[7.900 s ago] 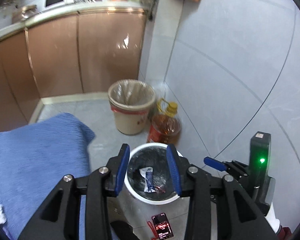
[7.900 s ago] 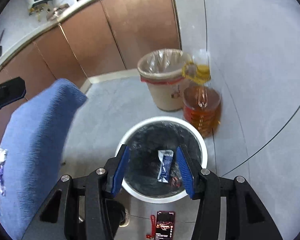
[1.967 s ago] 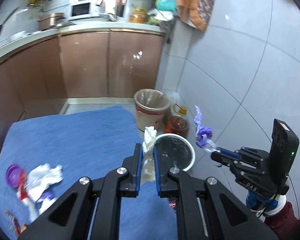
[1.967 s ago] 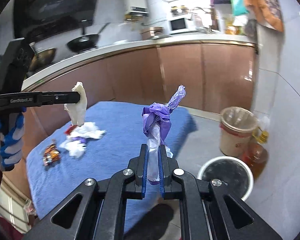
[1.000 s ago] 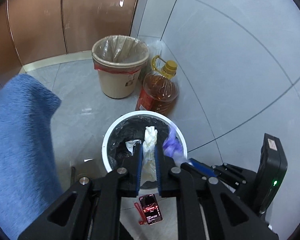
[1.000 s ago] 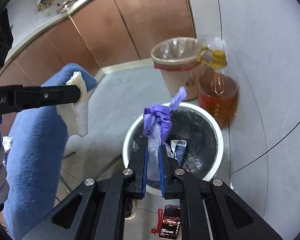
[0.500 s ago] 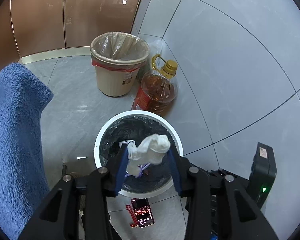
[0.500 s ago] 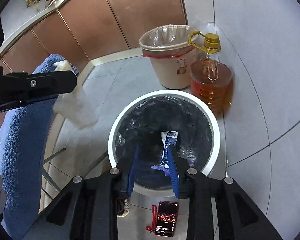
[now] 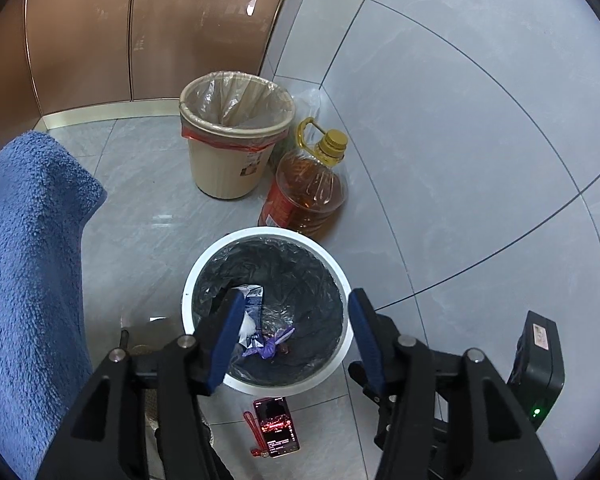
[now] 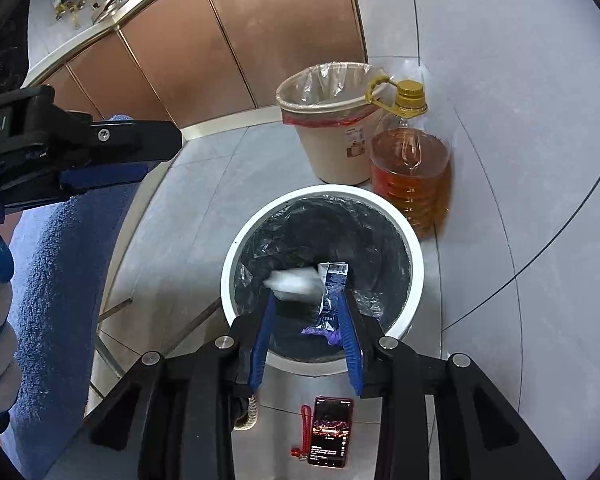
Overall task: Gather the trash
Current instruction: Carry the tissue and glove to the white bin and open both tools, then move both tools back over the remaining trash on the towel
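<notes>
- The left gripper (image 9: 296, 312), black with blue pads, hangs above the round white bin lined with a black plastic bag (image 9: 204, 264); its jaws have just been opening and stand wide apart with nothing between them.
- The right gripper (image 10: 306, 312), of the same build, hangs above the same bin (image 10: 414, 256); its jaws have just been opening a little and stand apart, gripping nothing.
- The crumpled white tissue (image 10: 290, 282) shows blurred inside the bin's mouth in the right wrist view; in the left wrist view only a white patch of it (image 9: 247, 325) shows beside the left pad.
- The knotted purple plastic scrap (image 9: 274, 342) lies at the bottom of the bin, just beside a white and blue wrapper (image 9: 253, 300).
- A beige bin with a clear liner (image 9: 228, 160) stands beyond, and a clear jug of amber oil with a yellow cap (image 9: 312, 188) stands just beside it, near the grey tiled wall.
- A phone with a lit screen and a red strap (image 9: 277, 426) lies on the grey tiled floor just in front of the white bin.
- A blue fleecy cloth (image 9: 24, 260) fills the left side.
</notes>
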The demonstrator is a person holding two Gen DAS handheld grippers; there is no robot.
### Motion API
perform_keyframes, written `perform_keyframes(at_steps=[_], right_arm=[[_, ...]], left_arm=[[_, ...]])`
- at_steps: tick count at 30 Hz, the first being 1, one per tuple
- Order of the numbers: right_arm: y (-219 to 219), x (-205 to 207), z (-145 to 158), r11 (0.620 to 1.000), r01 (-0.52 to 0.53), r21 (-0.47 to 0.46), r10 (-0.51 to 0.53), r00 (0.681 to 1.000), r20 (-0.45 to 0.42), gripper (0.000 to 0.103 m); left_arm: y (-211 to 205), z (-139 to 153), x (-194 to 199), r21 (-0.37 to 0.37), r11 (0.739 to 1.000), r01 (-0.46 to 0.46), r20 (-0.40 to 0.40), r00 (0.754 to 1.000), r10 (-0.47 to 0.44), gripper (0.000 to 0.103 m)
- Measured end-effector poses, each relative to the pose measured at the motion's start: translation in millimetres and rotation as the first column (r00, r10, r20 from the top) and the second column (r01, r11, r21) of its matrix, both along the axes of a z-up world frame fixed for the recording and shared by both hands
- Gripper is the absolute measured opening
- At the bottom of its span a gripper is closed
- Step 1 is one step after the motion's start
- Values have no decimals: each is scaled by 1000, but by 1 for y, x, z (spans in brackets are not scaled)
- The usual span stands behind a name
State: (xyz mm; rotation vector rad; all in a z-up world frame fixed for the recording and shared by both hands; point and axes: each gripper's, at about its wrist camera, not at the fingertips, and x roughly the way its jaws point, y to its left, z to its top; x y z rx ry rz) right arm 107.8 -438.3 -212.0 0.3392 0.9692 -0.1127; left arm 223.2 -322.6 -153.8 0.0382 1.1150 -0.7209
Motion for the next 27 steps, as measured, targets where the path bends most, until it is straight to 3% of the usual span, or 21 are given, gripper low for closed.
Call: perform_keyframes(at_steps=[12,22,27], right_arm=[[19,-10,37,999,-28,-23,30,997,69,33],[63,-34,116,992,-86,-88,102,975,199,37],[94,-50,157,983,-130,-129,160,951,265,37]], left_arm=[[40,48,-22,-51,997,-50,89,995,55,52],[107,121,-63,-128,986,-104,204,970,129,52],[153,153,-86,-150,979,-134,274,946,172,52]])
